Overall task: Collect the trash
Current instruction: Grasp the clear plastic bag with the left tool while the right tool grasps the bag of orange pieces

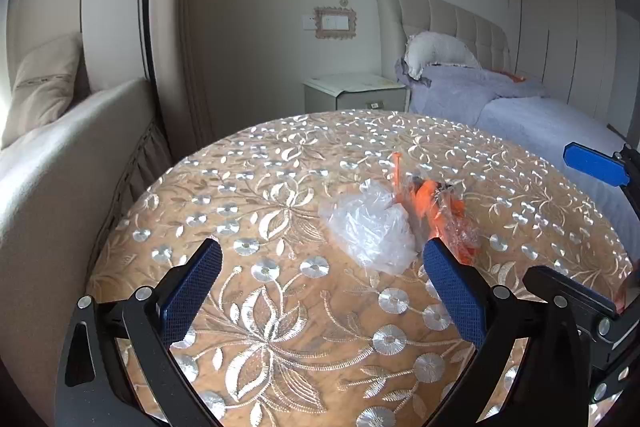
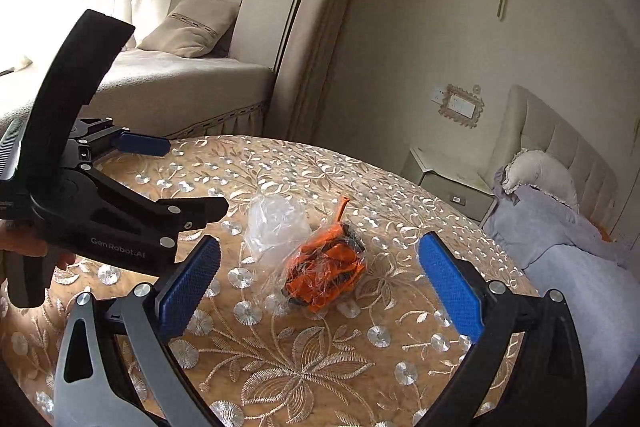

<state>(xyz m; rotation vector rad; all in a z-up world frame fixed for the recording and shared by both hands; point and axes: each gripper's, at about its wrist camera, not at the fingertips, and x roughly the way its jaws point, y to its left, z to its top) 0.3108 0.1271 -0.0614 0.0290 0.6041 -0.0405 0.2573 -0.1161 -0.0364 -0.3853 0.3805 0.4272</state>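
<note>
Between right claw point(image 2: 318, 277) fingers, orange trash point(image 2: 325, 277)

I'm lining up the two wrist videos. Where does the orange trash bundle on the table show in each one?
Left wrist view: the orange bundle lies right of centre, just beyond the left gripper's right fingertip.
Right wrist view: it lies near the centre, between the open fingers.
Shared landmark: the crumpled clear bag sits directly left of it in both.

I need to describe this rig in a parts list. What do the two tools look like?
Both tools have black, riveted metal arms ending in blue textured pads. The left tool carries white "GenRobot.AI" lettering and a curved black handle; the right tool shows one grey arm. No cables or sleeves are visible.
</note>
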